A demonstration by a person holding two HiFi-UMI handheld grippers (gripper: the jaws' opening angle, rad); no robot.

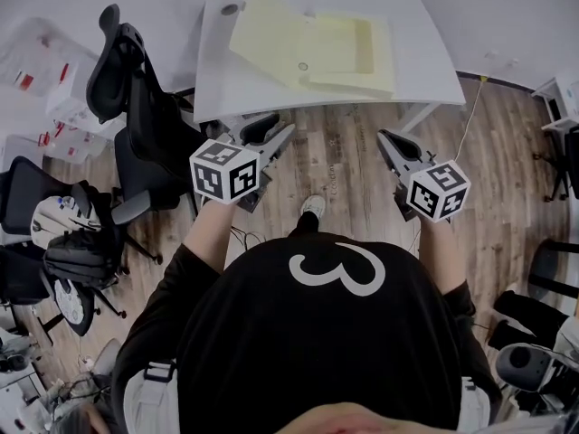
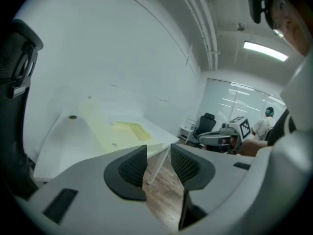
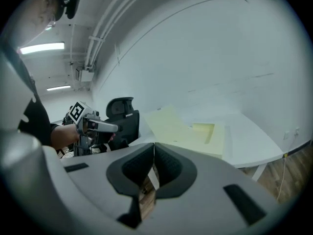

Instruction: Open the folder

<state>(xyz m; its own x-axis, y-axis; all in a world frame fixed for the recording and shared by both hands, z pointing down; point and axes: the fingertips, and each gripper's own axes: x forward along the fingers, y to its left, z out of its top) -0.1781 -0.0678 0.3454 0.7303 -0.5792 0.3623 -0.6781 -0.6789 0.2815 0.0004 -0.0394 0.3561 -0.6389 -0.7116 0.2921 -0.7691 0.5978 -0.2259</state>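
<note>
The pale yellow folder [image 1: 308, 48] lies flat on the white table [image 1: 434, 70], about midway along it. Its flaps are spread, with one slanting panel running toward the far edge. A brighter yellow pocket shows on its right half, and a small round stud [image 1: 303, 66] sits near its near edge. That near edge stops just short of the table's near edge.

Neither gripper is on it. Both are held off the table, over the wooden floor [image 1: 353, 170], on the person's side of the near edge and well apart from the folder.

The left gripper [image 1: 279, 129] points toward the table's near-left part. In the left gripper view its fingers [image 2: 134, 165] stand apart, and only floorboards and a table leg show in the gap. The folder [image 2: 122, 131] lies beyond the tips, up on the tabletop.

The right gripper [image 1: 389, 140] sits off toward the near-right part. In the right gripper view its fingers [image 3: 171, 165] meet at the tips with nothing pinched between them, and the folder [image 3: 181, 129] lies past them on the table.

A dark round fitting [image 1: 228, 9] marks the table's far-left corner. Black office chairs [image 1: 136, 89] crowd the floor at the left end. The person's white shoe [image 1: 312, 208] shows on the floor between the two grippers.
</note>
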